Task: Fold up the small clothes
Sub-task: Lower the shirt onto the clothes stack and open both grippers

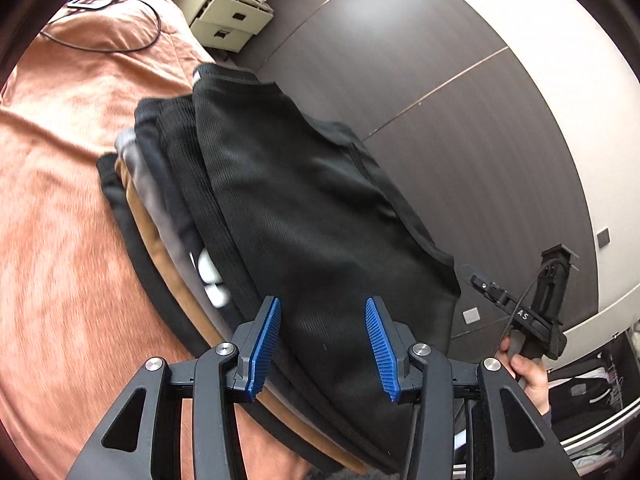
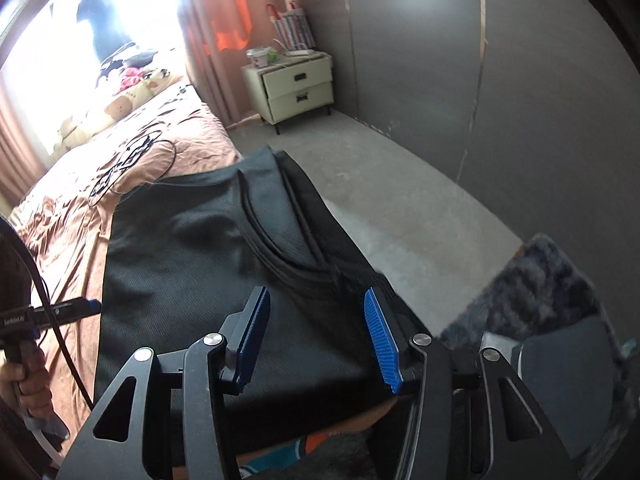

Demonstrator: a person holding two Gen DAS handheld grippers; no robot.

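A folded black ribbed garment [image 1: 304, 208] lies on top of a stack of folded clothes [image 1: 160, 200] at the edge of a bed with an orange cover [image 1: 60, 160]. My left gripper [image 1: 322, 312] is open and empty, its blue pads just above the garment's near edge. In the right wrist view the same black garment [image 2: 192, 248] shows its neckline. My right gripper [image 2: 316, 308] is open and empty over its near edge. The right gripper also shows in the left wrist view [image 1: 520, 312], and the left gripper in the right wrist view [image 2: 72, 308].
A cream bedside drawer unit [image 2: 290, 88] stands beyond the bed by a dark wardrobe wall [image 2: 520, 100]. A black cable [image 1: 120, 40] lies on the bed cover. A dark fluffy rug [image 2: 540, 292] lies on the grey floor to the right. Soft toys [image 2: 120, 100] lie near the bright window.
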